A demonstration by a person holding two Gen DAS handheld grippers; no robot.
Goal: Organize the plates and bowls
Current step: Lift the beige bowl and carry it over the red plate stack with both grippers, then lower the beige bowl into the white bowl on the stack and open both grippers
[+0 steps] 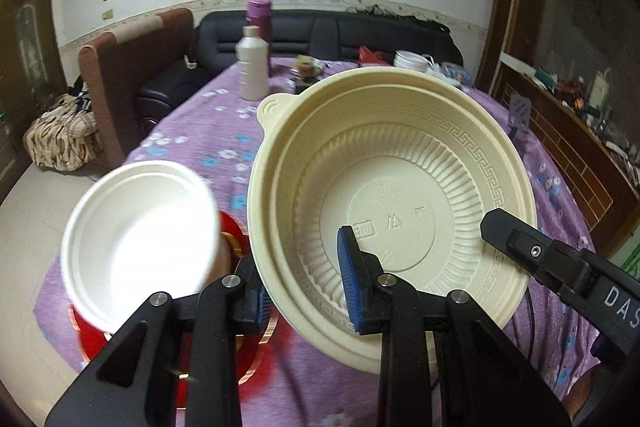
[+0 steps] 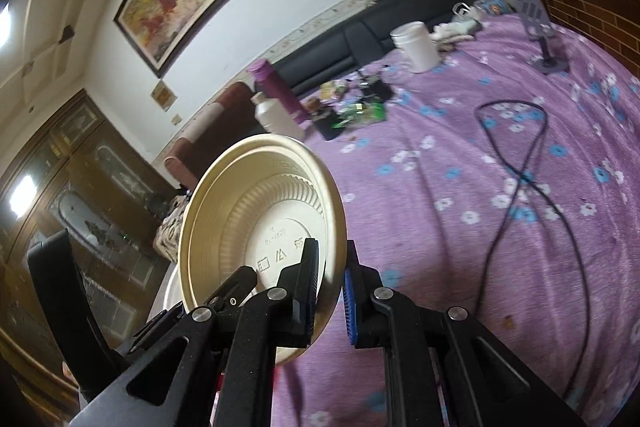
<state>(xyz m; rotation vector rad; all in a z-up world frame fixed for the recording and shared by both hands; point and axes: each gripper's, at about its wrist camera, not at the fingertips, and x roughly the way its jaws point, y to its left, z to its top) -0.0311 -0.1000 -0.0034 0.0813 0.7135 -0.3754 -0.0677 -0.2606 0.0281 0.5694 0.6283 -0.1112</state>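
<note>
Both your tools grip the tilted cream bowl (image 1: pixel 392 203): left tool (image 1: pixel 308 287), right tool (image 2: pixel 330 291). Only the left view shows the white bowl (image 1: pixel 136 247).

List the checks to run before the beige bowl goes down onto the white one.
1. Right gripper on the beige bowl: ok, the rim sits between its fingers.
2. Left gripper hold: cannot tell; its fingers straddle the near rim, but contact is hidden.
3. White bowl empty and mouth up: ok.
4. White bowl seated steadily on the red dish: cannot tell, it is blurred.
5. Beige bowl level: not ok, it is tilted toward the cameras.
</note>
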